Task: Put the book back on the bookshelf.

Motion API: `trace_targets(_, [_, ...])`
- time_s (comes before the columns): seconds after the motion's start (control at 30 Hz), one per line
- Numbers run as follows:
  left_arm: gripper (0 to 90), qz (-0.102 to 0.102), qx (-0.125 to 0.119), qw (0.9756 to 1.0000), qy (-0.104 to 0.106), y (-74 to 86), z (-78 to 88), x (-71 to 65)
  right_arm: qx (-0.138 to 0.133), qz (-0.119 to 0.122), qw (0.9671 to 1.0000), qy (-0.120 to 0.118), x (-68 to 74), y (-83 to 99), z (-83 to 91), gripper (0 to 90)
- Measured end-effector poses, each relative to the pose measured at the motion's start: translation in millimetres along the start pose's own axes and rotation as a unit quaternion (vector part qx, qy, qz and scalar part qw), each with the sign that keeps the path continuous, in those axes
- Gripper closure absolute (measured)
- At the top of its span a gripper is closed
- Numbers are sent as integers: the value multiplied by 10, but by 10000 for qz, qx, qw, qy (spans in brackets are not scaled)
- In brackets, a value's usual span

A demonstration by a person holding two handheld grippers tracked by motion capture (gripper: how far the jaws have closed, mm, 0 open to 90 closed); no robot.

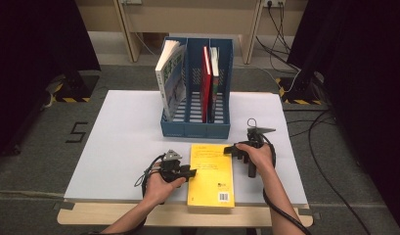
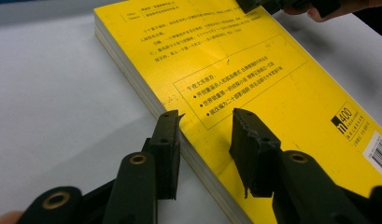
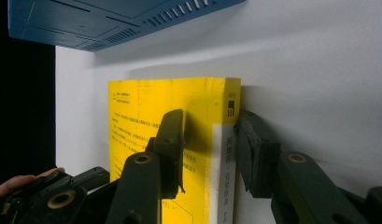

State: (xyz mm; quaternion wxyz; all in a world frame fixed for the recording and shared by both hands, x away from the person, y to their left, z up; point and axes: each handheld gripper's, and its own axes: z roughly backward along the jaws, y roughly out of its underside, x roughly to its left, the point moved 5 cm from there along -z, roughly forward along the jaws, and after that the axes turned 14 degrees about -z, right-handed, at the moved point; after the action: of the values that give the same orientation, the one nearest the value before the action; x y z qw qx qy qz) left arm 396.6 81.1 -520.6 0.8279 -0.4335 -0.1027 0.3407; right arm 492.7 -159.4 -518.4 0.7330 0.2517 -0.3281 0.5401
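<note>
A yellow paperback (image 1: 211, 176) lies flat, back cover up, at the front middle of the white table top (image 1: 124, 147). My left gripper (image 1: 191, 172) is at the book's left long edge. In the left gripper view its jaws (image 2: 205, 116) stand apart astride that edge of the book (image 2: 254, 70), one beside the pages and one over the cover. My right gripper (image 1: 230, 149) is at the book's far right corner. In the right gripper view its jaws (image 3: 209, 116) stand apart astride the spine of the book (image 3: 146, 107), one over the cover and one beside the spine.
A blue three-slot file rack (image 1: 195, 128) stands just behind the book. A white and green book (image 1: 169, 78) leans in its left slot, and a red book (image 1: 206, 83) and another stand further right. The table's wooden front edge (image 1: 90, 215) is near my forearms.
</note>
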Motion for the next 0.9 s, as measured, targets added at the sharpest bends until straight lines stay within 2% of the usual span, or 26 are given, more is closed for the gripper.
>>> trace_targets(0.23, [622, 4, -10, 10000, -8, 3, 1, -1, 40, -34, 10000, 38, 11, -5, -3, 641])
trace_targets(0.47, [622, 13, -17, 10000, -8, 4, 1, -1, 70, -169, 9998, -111, -8, -7, -6, 644])
trace_targets(0.63, [622, 10, -13, 10000, -7, 4, 1, -1, 73, -178, 9998, -110, -9, -1, -4, 644])
trace_targets(0.73, [622, 19, -21, 10000, -10, 5, 1, -2, 25, -97, 9999, -94, -24, 6, 0, 662])
trace_targets(0.83, [622, 40, -52, 10000, -9, 7, 5, -3, -35, -84, 9999, -142, -35, 9, -1, 683])
trace_targets(0.9, [622, 56, -59, 10000, 27, 13, 16, 9, -22, -132, 9995, -269, -37, 11, 23, 706])
